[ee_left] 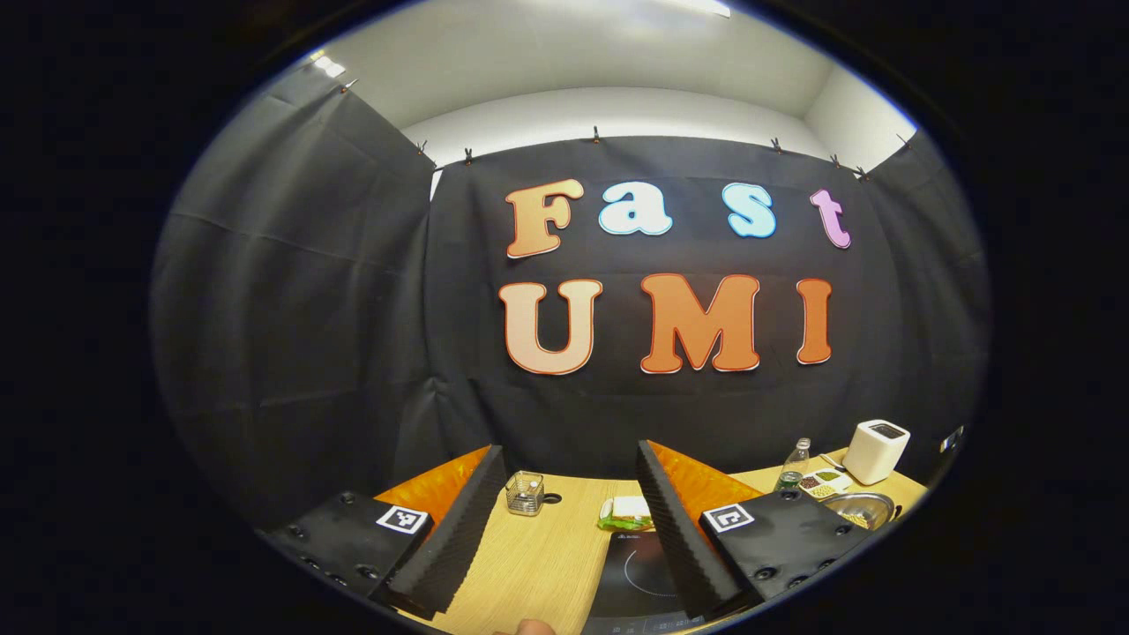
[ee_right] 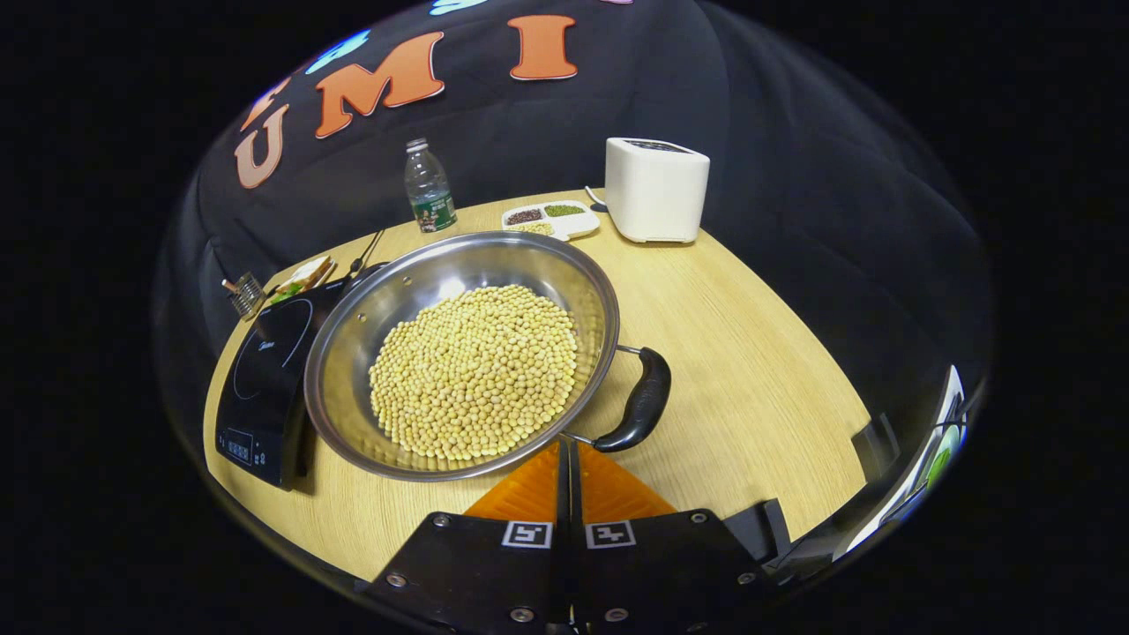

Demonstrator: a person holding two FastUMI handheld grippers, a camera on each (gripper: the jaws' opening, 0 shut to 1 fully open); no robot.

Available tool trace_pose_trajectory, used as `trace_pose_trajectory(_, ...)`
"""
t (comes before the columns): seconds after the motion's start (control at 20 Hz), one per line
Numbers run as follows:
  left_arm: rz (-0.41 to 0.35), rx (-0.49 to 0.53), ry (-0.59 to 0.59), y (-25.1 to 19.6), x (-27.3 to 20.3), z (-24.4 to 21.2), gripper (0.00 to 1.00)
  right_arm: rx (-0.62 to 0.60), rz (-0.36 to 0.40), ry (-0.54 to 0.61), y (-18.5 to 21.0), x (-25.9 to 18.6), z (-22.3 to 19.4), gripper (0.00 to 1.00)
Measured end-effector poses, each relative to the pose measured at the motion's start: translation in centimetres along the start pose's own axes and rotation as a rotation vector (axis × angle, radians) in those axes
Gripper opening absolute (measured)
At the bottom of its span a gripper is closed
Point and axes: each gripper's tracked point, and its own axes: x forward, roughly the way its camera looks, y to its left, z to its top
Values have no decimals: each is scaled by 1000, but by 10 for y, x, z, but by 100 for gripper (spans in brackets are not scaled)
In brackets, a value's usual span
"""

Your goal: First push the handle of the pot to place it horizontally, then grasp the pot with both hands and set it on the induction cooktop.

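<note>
On the table (ee_right: 750, 397), left to right: one cooktop (ee_right: 265, 379), partly hidden by one pot (ee_right: 467, 353) of beans, handle (ee_right: 639, 401) at its right. Right gripper (ee_right: 569, 454) pressed together, empty, near pot rim. Left gripper (ee_left: 564, 529) spread, empty.

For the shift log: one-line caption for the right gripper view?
Closed right gripper near the handle of a bean-filled pot, beside the cooktop.
</note>
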Motion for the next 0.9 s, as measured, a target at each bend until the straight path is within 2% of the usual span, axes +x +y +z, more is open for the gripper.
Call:
trace_pose_trajectory(0.4, 5, 18, 3, -9, 17, 5, 98, 35, -14, 5, -14, 19, 20, 0)
trace_pose_trajectory(0.9, -50, -22, 34, -39, 39, -9, 98, 78, -21, 12, -26, 44, 44, 0)
